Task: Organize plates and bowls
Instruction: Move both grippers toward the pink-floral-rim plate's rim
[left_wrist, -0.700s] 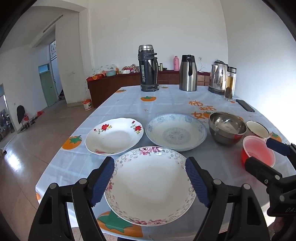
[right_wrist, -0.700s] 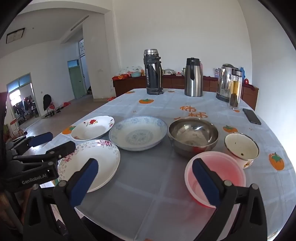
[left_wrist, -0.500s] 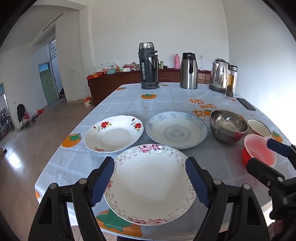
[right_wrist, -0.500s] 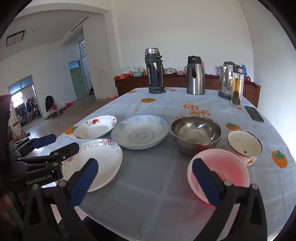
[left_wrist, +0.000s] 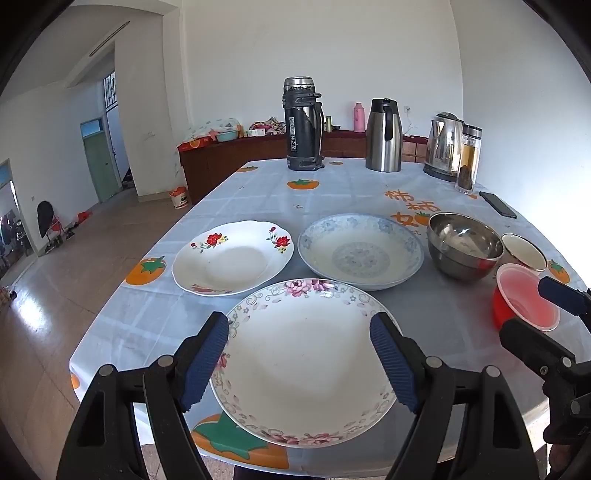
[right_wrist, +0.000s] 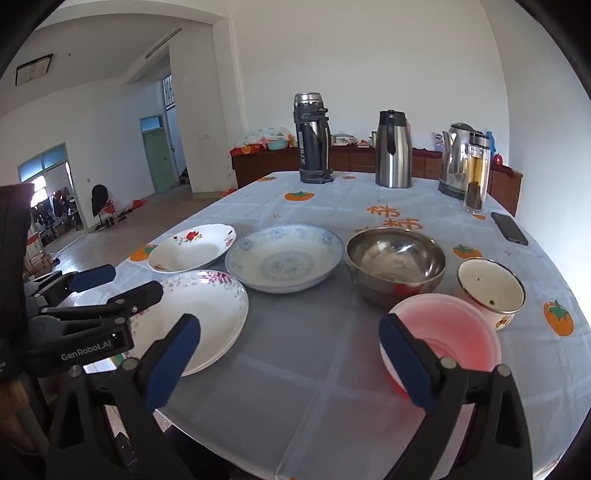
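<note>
Both tongs have drawn back slightly, wide open and empty: left tongs (left_wrist: 299, 358) over the near pink-flowered plate (left_wrist: 306, 358), right tongs (right_wrist: 291, 362) beside the red bowl (right_wrist: 448, 332); desk (left_wrist: 351, 192) unsorted.

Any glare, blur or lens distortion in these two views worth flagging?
Left wrist view: sharp, strong fisheye bending of walls; bright window glare washes out the table edge at right. Right wrist view: also sharp, same glare at right; steel bowl shows reflections, dark vignette in corners.
</note>
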